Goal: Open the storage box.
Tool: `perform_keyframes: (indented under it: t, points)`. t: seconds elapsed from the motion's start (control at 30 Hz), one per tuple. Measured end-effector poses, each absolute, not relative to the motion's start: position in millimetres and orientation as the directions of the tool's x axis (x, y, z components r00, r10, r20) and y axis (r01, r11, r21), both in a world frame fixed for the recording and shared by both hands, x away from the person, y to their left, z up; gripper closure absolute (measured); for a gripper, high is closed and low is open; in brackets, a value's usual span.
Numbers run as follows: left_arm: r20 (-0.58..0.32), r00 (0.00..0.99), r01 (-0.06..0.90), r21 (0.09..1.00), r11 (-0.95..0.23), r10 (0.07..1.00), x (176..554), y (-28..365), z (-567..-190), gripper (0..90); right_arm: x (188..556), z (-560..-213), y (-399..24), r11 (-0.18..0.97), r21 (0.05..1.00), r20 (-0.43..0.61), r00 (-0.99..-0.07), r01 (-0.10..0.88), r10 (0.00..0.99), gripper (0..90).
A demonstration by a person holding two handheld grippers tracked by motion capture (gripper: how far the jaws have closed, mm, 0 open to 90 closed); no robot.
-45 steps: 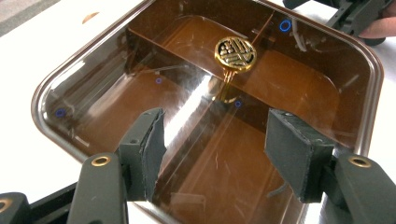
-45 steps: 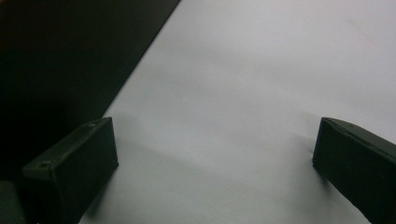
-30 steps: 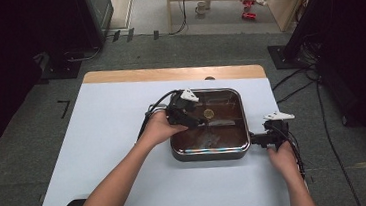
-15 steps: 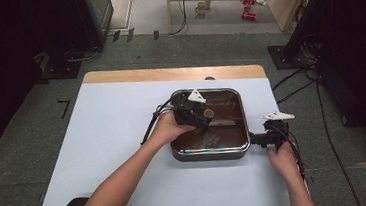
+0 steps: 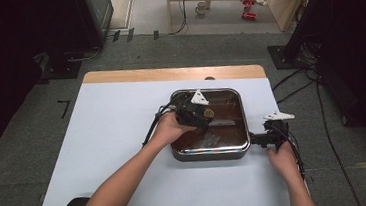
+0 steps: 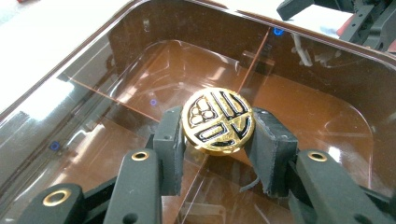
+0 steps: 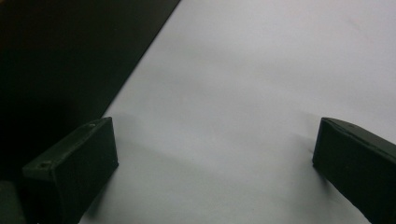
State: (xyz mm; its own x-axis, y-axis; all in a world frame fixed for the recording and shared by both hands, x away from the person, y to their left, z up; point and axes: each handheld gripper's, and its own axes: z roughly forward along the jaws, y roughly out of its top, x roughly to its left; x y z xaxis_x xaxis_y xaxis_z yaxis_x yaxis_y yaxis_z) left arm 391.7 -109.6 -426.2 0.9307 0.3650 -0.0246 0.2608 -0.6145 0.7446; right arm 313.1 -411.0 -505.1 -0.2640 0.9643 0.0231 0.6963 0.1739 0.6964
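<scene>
1. Far left of the high view: bare pale blue table (image 5: pixel 104 140), wooden strip along its far edge, dark floor all round.
2. Coming in from the bottom left: a forearm reaching up and across to the left gripper (image 5: pixel 203 114), perched over the near-left part of the square pan (image 5: pixel 242 148).
3. Left gripper view now: jaws just been closing, and clamped, pads pressed on either side of the gold round knob (image 6: pixel 217 120) with its black emblem. Gripper itself (image 6: pixel 217 140) squeezing from left and right, knob standing between the pads.
4. Beneath the knob: brown see-through lid (image 6: pixel 116 70) lying over the pan, reflections and a seam line crossing it.
5. Middle of the table: pan sitting right of centre, chrome rim, lid on, knob near its centre-left.
6. Just beside the pan's right edge: right gripper (image 5: pixel 260 139), held level in the right hand, pointing at the pan's side.
7. Right gripper view: jaws spread wide (image 7: pixel 215 163), nothing between them, pale table under them, dark edge at upper left.
</scene>
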Motion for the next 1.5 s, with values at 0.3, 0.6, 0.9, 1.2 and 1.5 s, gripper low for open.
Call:
perform_keyframes:
  t: [0.3,0.6,0.9,1.2,1.5]
  points:
    - [-0.047,0.927,0.264,0.784,-0.562,0.371,389,-100,-407,58.8,313,-505,-411,0.173,0.697,0.023,-0.263,0.696,0.964,0.0]
    - [-0.031,0.921,0.253,0.805,-0.537,0.388,385,-77,-383,58.8,313,-505,-411,0.173,0.697,0.024,-0.264,0.696,0.964,0.0]
    - [-0.039,0.888,0.305,0.796,-0.523,0.458,387,-38,-376,58.8,313,-505,-411,0.172,0.697,0.025,-0.263,0.696,0.964,0.0]
    - [-0.034,0.832,0.361,0.792,-0.493,0.554,392,10,-377,58.8,313,-505,-411,0.172,0.697,0.025,-0.264,0.696,0.964,0.0]
    - [-0.072,0.745,0.453,0.784,-0.424,0.663,403,66,-383,58.8,313,-505,-411,0.176,0.697,0.024,-0.267,0.695,0.963,0.0]
